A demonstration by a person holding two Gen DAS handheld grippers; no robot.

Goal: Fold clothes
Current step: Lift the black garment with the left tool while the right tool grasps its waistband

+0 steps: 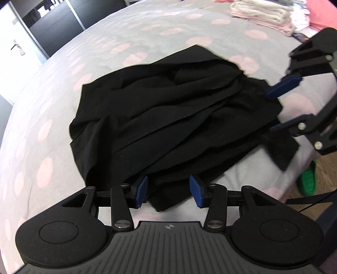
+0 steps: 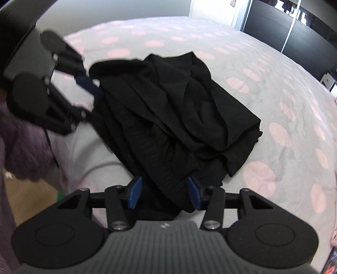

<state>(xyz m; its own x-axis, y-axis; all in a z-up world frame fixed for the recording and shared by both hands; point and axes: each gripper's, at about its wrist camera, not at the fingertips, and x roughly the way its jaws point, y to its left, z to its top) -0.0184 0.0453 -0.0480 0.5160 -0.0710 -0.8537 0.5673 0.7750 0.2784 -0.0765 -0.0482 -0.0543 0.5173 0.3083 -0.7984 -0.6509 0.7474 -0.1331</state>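
A rumpled black garment (image 1: 168, 118) lies in loose folds on the bed, near its front edge. It also shows in the right wrist view (image 2: 174, 118). My left gripper (image 1: 168, 190) is open, its blue pads on either side of the garment's near edge. My right gripper (image 2: 163, 192) is open too, with a strip of the black cloth between its pads. In the left wrist view the right gripper (image 1: 276, 109) sits at the garment's right edge. In the right wrist view the left gripper (image 2: 90, 97) sits at its left edge.
The bed has a grey cover with pink dots (image 1: 137, 38). A stack of folded white and pink clothes (image 1: 263, 14) lies at the far right corner. A green shoe (image 1: 307, 181) is on the wooden floor beside the bed. Dark wardrobe doors (image 2: 294, 31) stand beyond it.
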